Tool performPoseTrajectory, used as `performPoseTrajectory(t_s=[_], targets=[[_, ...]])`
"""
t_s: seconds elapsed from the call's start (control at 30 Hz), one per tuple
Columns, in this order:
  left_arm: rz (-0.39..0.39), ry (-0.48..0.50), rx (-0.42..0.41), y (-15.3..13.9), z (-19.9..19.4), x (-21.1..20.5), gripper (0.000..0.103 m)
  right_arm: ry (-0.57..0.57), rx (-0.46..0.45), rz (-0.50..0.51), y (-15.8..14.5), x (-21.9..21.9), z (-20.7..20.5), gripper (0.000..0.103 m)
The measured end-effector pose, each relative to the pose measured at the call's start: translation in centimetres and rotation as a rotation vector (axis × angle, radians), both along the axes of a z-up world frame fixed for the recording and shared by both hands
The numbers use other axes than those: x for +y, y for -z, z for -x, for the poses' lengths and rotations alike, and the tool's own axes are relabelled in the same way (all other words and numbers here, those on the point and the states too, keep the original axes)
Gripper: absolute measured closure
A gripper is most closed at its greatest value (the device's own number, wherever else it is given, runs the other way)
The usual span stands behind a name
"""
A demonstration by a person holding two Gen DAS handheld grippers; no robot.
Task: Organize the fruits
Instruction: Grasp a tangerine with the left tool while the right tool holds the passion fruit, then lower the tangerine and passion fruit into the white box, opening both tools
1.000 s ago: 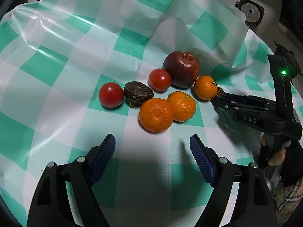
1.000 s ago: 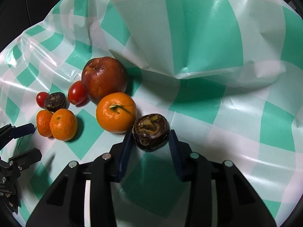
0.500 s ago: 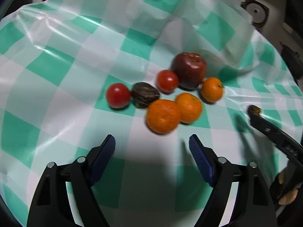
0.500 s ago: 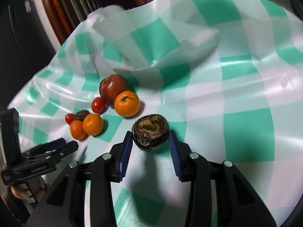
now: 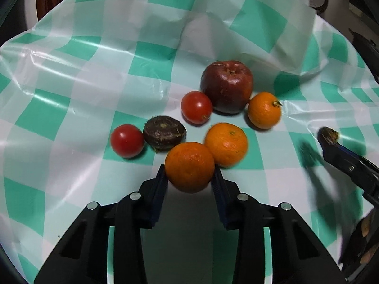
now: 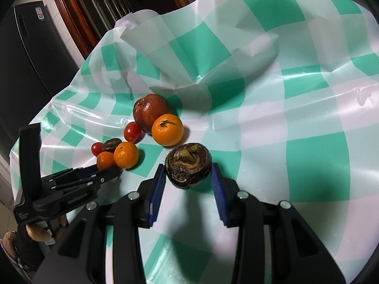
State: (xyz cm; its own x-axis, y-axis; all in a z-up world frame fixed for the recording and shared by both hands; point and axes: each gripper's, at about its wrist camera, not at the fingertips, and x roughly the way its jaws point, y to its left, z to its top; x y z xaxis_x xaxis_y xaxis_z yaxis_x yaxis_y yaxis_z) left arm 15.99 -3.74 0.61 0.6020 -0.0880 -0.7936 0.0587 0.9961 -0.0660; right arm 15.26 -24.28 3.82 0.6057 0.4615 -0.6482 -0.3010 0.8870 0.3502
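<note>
Left wrist view: left gripper (image 5: 189, 177) is closing, blue pads against both sides of the nearest orange (image 5: 189, 166), which touches a second orange (image 5: 226, 143) on the checked tablecloth (image 5: 71, 94).

Right wrist view: right gripper (image 6: 188, 177) pinches a dark wrinkled fruit (image 6: 188, 165) (apart from the apple (image 6: 149, 112) cluster).

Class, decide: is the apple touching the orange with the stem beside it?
Touching. In the left wrist view the apple and the stemmed orange meet with no cloth showing between them; the right wrist view agrees.
</note>
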Motion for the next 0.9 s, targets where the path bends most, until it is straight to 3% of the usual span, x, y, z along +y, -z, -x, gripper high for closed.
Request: performPoseTrajectory(t_s=[0.13,0.27,0.43,0.67,0.73,0.9], targets=[[0.093,0.011,-0.078,-2.3,6.2,1.7,0.067,0.0,-0.003,-0.002,0.0,0.0,0.1,0.063],[0.182,-0.018,-0.091,-3.1,14.8,4.6,0.067,-0.004,0.004,-0.002,0.1,0.1,0.1,0.063],[0.119,-0.119,-0.149,-3.4,23.8,8.3,0.067,0.0,0.024,-0.006,0.3,0.0,-0.2,0.063],[0.192,-0.228,-0.239,-4.3,28.7,13.7,0.067,0.036,0.043,0.008,0.4,-0.1,-0.5,0.063],[0.207,-0.236,-0.266,-5.0,30.3,14.8,0.067,0.097,0.066,0.053,0.2,-0.1,-0.4,0.063],[0.192,-0.247,-0.314,-6.2,35.1,18.1,0.067,0.057,0.011,0.055,-3.0,3.0,5.8,0.063]])
